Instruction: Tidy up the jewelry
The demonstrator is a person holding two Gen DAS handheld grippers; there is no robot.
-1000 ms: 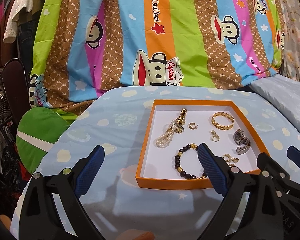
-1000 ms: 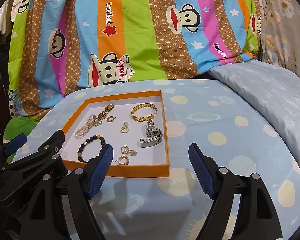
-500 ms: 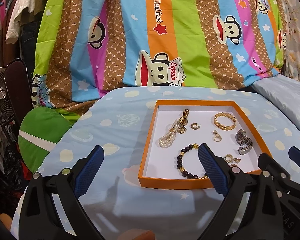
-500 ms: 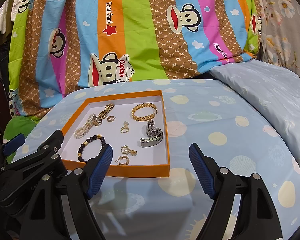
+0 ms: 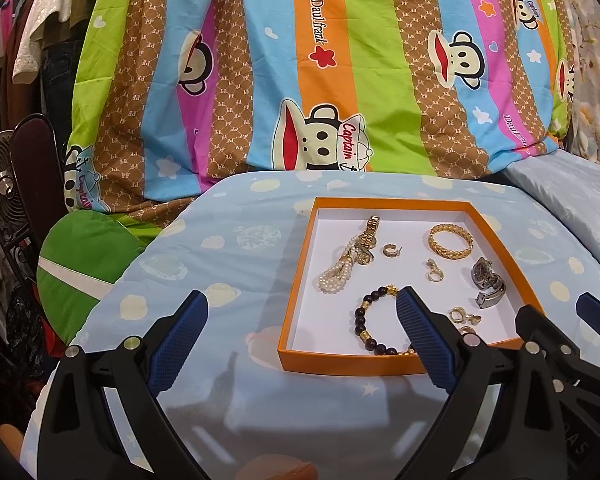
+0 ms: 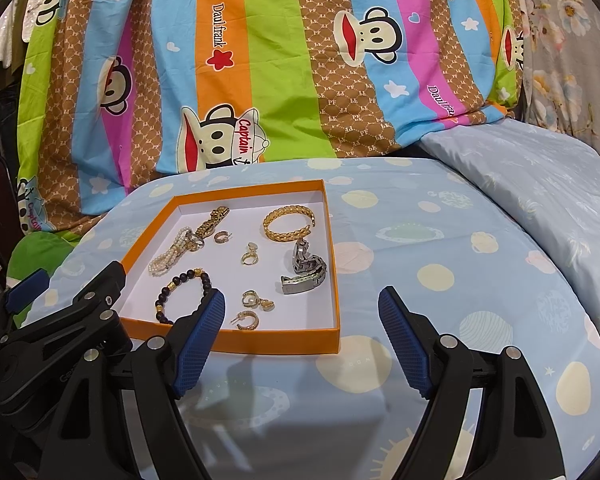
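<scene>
Orange tray (image 6: pixel 236 338) sits left of centre in the right wrist view, on the blue dotted bedcover (image 6: pixel 440 248); all the jewelry seen lies inside it, spread apart, none on the cloth.

Contents, largest to smallest: dark bead bracelet (image 6: pixel 180 286) at lower left of the tray; gold braided bangle (image 6: pixel 286 222) at upper right; steel watch (image 6: pixel 304 272) by the right wall, just below the bangle; pearl strand (image 6: pixel 168 254) at left, touching a gold watch band (image 6: pixel 212 220), possibly tangled, too small to tell; small gold hoops and earrings (image 6: pixel 252 308) mid and lower tray.

Left gripper (image 5: pixel 300 332) and right gripper (image 6: pixel 300 332) both hover at the near rim, jaws spread wide, holding nothing.

Judgement: this fits either sorting about to proceed or pieces already laid out; no move bid. If any piece is taken: close on one item alone, clear of its neighbours; small hoops will slip, pinch across the ring; keep the tray from sliding on soft cloth.
</scene>
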